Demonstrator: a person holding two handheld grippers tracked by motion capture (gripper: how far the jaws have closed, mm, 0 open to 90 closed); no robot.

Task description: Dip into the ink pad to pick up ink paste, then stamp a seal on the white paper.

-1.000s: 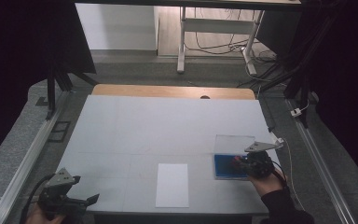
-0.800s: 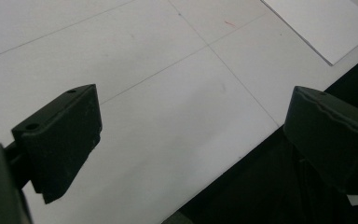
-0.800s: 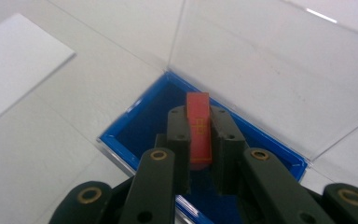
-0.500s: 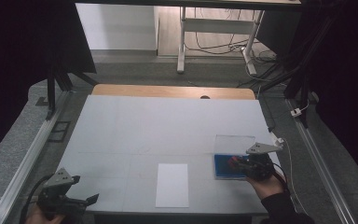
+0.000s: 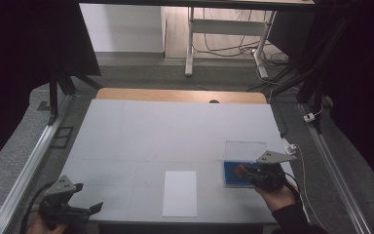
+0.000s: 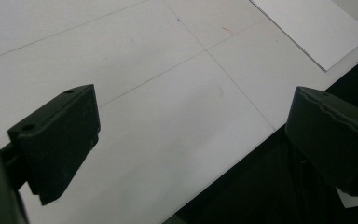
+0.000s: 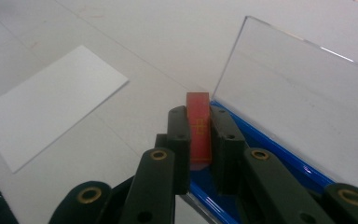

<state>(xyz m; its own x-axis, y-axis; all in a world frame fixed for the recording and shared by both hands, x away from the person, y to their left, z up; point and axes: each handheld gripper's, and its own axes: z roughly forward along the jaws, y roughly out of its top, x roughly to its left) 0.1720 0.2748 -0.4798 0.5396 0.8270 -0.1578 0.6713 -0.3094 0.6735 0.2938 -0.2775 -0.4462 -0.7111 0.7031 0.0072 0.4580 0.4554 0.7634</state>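
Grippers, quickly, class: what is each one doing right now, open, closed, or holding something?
Left gripper: open, holding nothing, at the table's near edge.
Right gripper: closed on a small red block, over the blue case.

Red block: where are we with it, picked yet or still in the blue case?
Done: the blue case is open, clear lid upright. In hand: the right gripper is shut on the red block, over the case's edge. Left: set it somewhere, perhaps the white sheet. The left gripper is open, idle.

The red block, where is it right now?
The red block sits clamped in the right tool, just above the blue tray with its clear upright lid, at the table's right front in the high view.
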